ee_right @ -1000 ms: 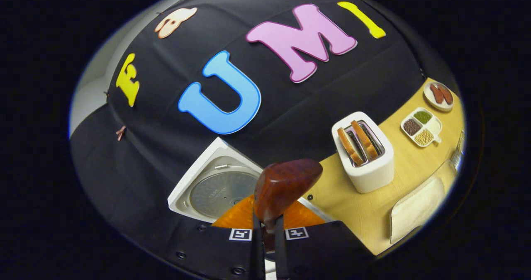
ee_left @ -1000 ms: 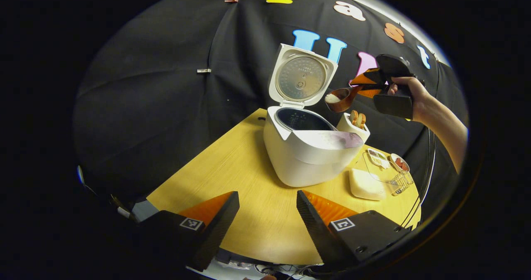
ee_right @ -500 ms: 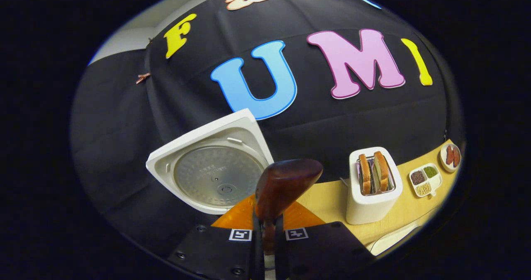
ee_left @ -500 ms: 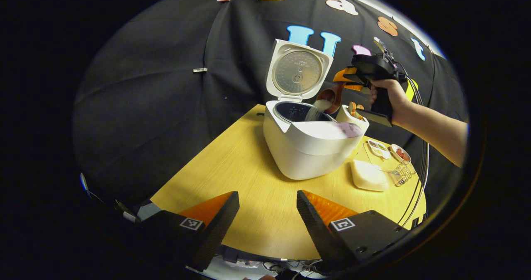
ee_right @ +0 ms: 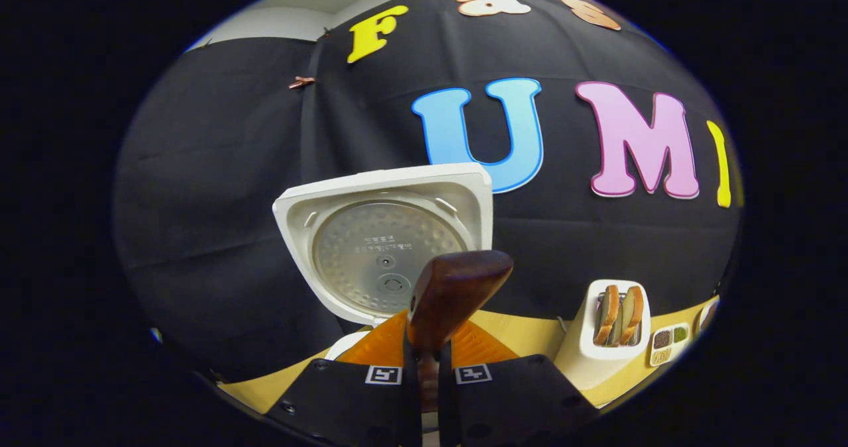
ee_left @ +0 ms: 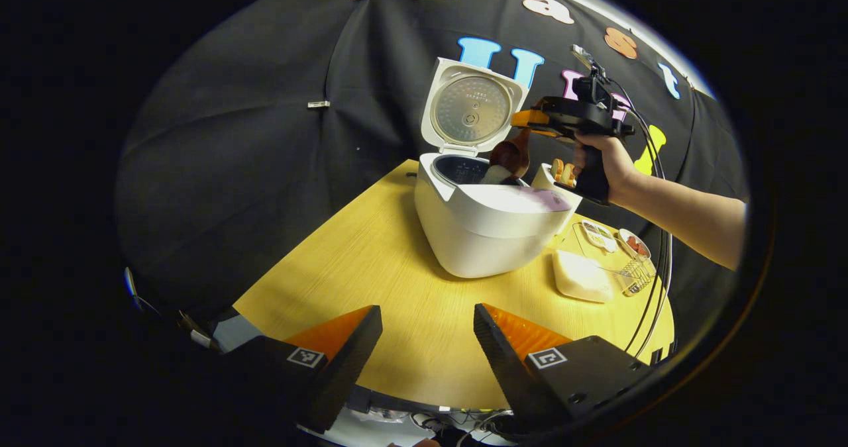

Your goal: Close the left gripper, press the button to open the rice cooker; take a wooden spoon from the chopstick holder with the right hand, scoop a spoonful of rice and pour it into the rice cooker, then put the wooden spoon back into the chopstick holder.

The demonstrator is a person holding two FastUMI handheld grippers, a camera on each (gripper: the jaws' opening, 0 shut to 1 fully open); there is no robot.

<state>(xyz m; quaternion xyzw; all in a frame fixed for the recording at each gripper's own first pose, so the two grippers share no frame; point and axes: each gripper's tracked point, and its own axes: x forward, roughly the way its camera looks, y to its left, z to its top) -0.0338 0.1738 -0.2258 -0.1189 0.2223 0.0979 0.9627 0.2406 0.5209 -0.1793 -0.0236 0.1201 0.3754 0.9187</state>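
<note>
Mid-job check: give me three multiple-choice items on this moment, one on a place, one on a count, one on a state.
1. Where is the spoon's bowl?
A. over the cooker's pot
B. in the toaster
C. on the table

2. How many bread slices stand in the toaster?
A. none
B. two
C. five

3. How is the cooker lid?
A. shut
B. raised open
C. taken off

Answers: 1 A, the bowl dips at the pot's rim, held by the right gripper; 2 B, two slices stick up; 3 B, the lid stands upright on its hinge.

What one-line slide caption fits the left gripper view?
Wooden spoon in the right gripper tips over the open rice cooker; left gripper waits open.
</note>
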